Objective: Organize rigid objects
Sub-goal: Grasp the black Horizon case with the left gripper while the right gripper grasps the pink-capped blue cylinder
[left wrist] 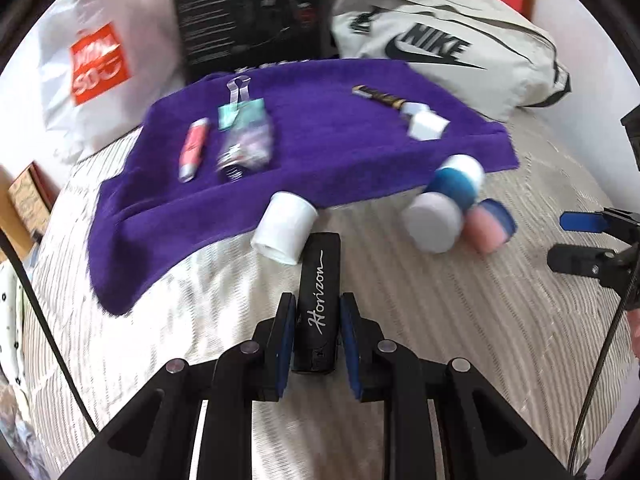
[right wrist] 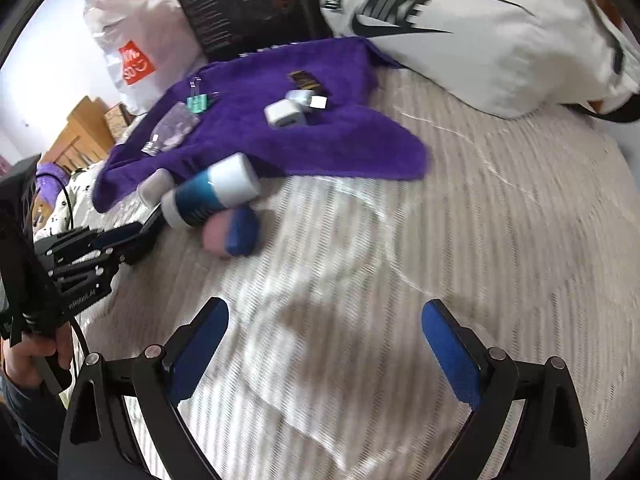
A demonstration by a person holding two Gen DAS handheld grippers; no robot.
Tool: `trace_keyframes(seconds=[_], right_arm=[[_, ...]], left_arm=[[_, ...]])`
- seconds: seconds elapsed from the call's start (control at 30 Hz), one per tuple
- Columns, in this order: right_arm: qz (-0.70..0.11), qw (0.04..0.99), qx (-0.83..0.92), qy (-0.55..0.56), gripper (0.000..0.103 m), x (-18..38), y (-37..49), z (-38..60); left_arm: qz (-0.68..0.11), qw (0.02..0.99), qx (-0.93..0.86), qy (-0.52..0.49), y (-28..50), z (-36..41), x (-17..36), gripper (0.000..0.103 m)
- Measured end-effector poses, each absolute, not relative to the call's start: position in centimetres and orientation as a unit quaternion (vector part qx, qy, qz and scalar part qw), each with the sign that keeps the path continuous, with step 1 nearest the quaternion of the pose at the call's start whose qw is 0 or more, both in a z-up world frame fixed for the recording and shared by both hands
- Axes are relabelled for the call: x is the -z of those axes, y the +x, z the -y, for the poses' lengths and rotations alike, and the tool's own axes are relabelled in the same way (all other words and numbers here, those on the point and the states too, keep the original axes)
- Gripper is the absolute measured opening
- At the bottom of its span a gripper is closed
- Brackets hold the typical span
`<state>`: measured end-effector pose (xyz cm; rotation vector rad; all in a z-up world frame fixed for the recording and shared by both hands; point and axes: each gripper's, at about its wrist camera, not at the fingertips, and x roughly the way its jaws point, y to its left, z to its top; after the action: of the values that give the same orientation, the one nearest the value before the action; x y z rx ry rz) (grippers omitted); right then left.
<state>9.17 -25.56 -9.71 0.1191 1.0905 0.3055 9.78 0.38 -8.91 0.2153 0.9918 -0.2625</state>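
A: Black and glossy, the slim case point(left wrist: 320, 292) with the white script word "Horizon" sits between the blue pads of the left gripper point(left wrist: 318, 326). Both pads press its long sides, so this claw is closed on it. The far end of the case points to the towel and is just beside a white cylinder point(left wrist: 285, 227) that lies on its side at the towel's near edge.

B: And the right gripper point(right wrist: 325, 354)?

A: Its fingers stand wide apart, with only the striped bedcover point(right wrist: 460, 220) between them. It holds nothing.

B: What lies further out?

A: A blue and white bottle point(right wrist: 214, 192) lies on its side, touching a pink jar with a blue lid point(right wrist: 232, 232). Both are on the bedcover, just off the purple towel point(left wrist: 320, 140). On the towel I see a pink tube point(left wrist: 194, 148), a clear small bottle point(left wrist: 246, 148), a mint binder clip point(left wrist: 238, 110), white chargers point(right wrist: 285, 114) and a dark bar point(left wrist: 380, 96).

B: Does one view show more?

A: The left wrist view shows the script and the pink tube. The right wrist view shows the left gripper from the side and the hand point(right wrist: 28, 356) that holds it, but the case is mostly hidden there.

B: Room for moving?

A: The bedcover to the right of the jar is open. Behind the towel a Nike bag point(left wrist: 440, 44), a black box point(left wrist: 252, 12) and a white shopping bag point(left wrist: 100, 64) close the far edge.
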Motion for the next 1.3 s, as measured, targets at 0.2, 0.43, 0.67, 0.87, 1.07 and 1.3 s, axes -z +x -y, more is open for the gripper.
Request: trace_keyframes(seconds=[0.2,0.43,0.67,0.87,1.07,1.3], right_arm=[[-0.504,0.847,-0.159,0.05,0.096,10.0,10.6,22.2],[-0.487,0.862,-0.141,-0.019,0.079,10.8,11.0,18.5],[-0.47,0.872,-0.124,-0.051,0.049,10.7,11.2,16.8],[-0.481,0.865,-0.137,-0.041,0.038,10.4,11.0,17.7],[-0.488,0.863,-0.127,-0.043,0.038,10.6,10.2,19.3],[-0.486,0.862,-0.14,-0.026,0.038,9.9,9.7,20.1]], left_arm=[[-0.473,0.87,0.119,0.072,9.5,-2.4,9.0,0.022],[-0.466,0.875,0.119,0.056,9.6,-2.7,9.1,0.022],[-0.464,0.876,0.123,0.047,9.5,-2.9,9.1,0.022],[-0.467,0.874,0.123,0.05,9.3,-3.0,9.0,0.022],[-0.465,0.875,0.125,0.043,9.1,-3.4,9.1,0.022],[-0.465,0.876,0.128,0.031,9.1,-4.1,8.4,0.022]])
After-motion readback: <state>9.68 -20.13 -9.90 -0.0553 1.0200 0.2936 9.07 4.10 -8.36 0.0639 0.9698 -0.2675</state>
